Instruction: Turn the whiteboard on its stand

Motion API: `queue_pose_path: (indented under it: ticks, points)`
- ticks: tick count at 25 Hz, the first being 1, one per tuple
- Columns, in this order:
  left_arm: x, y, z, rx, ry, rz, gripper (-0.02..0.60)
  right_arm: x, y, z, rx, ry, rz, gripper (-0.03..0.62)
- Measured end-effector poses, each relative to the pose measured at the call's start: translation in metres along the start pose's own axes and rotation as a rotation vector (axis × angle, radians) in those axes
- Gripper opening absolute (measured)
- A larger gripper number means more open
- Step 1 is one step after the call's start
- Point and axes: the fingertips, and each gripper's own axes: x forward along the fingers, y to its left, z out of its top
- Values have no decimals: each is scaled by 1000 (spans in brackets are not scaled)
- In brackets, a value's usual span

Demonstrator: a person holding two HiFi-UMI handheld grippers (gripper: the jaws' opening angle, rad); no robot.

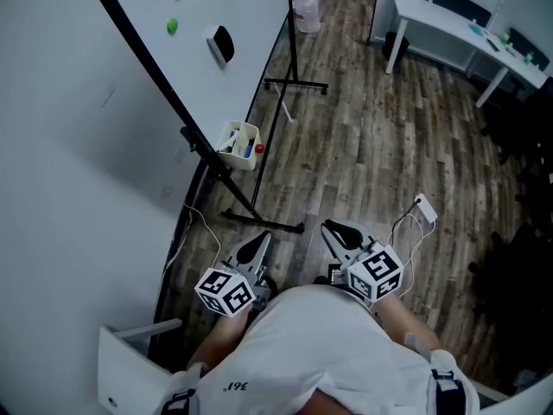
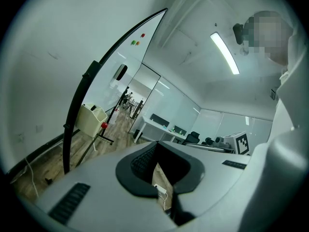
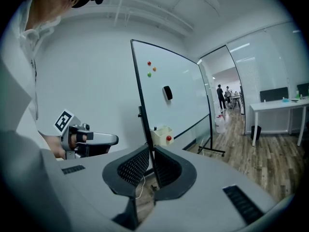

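The whiteboard (image 1: 200, 74) stands at the upper left on a black wheeled stand (image 1: 264, 223), seen edge-on along its black frame. It carries three coloured magnets (image 1: 172, 26) and a black eraser (image 1: 221, 43). A cream tray box (image 1: 239, 145) hangs at its lower edge. My left gripper (image 1: 257, 242) and right gripper (image 1: 335, 229) hover low over the floor, a short way in front of the stand's foot, touching nothing. Both are shut and hold nothing. In the left gripper view the whiteboard (image 2: 126, 57) rises ahead of the gripper (image 2: 157, 172). In the right gripper view the whiteboard (image 3: 170, 105) stands beyond the gripper (image 3: 148, 170).
A white wall runs along the left. A power strip (image 1: 425, 207) with its cable lies on the wood floor to the right. Farther off stand a white desk (image 1: 449, 26), dark chairs and a plastic jug (image 1: 308, 14). People (image 3: 220, 95) stand far down the room.
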Motion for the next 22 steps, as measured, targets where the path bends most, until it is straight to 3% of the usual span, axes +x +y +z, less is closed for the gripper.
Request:
queue_pose_path:
  ticks: [22]
  points:
    - [30, -36, -18, -3, 29, 10, 6, -31, -36, 1, -18, 6, 16, 26]
